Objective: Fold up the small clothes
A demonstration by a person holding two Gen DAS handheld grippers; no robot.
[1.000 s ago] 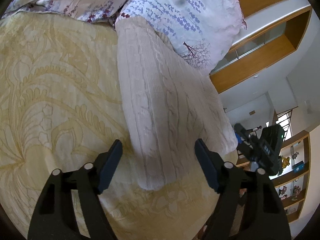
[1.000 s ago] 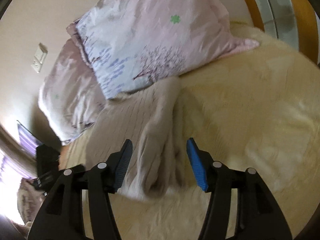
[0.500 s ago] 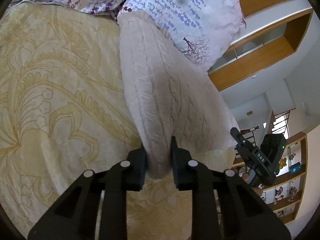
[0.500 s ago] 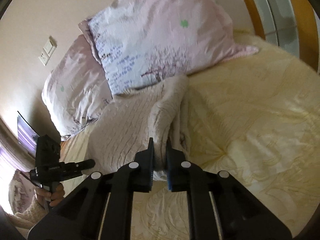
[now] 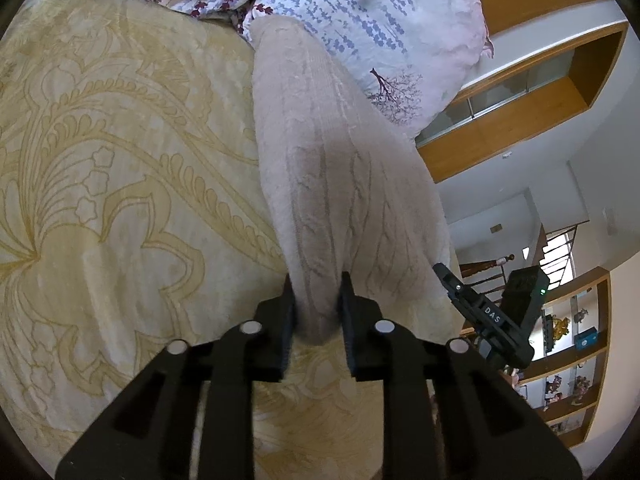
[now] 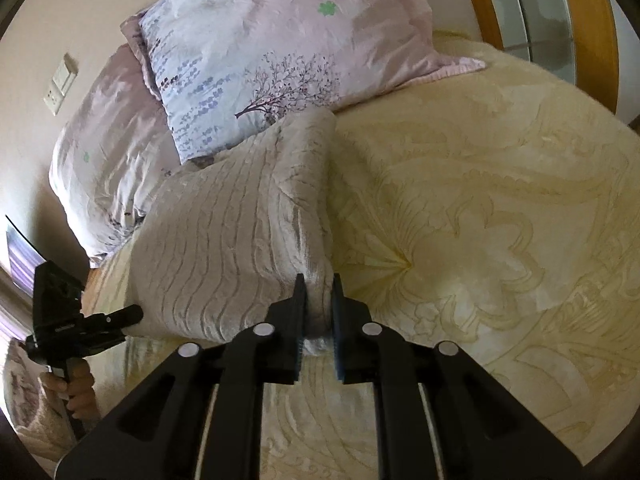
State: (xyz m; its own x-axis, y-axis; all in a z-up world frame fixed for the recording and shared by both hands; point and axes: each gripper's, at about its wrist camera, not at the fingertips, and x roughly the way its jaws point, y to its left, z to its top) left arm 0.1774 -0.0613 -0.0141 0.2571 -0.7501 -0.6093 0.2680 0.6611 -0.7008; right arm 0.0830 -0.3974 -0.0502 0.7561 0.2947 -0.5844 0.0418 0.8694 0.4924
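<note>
A cream cable-knit garment (image 5: pixel 328 168) lies lengthwise on the yellow patterned bedspread (image 5: pixel 120 160), its far end against the pillows. My left gripper (image 5: pixel 316 300) pinches the near left corner of the knit; its jaws are opening slightly with the fabric still pressed between the pads. In the right wrist view the same garment (image 6: pixel 224 240) is bunched along its right edge. My right gripper (image 6: pixel 319 300) grips that near right corner, its jaws also easing open with cloth between them. Each gripper shows at the edge of the other's view.
Two floral pillows (image 6: pixel 280 40) lean at the head of the bed (image 6: pixel 480 200). A wooden headboard shelf (image 5: pixel 520 120) runs behind them. Shelves with ornaments (image 5: pixel 568 340) stand beyond the bed. A hand (image 6: pixel 76 392) holds the left gripper's handle at the bed's edge.
Both grippers stood open around the garment's near edge a second ago. They have since closed onto it, and the knit now rises in folds between the pads.
</note>
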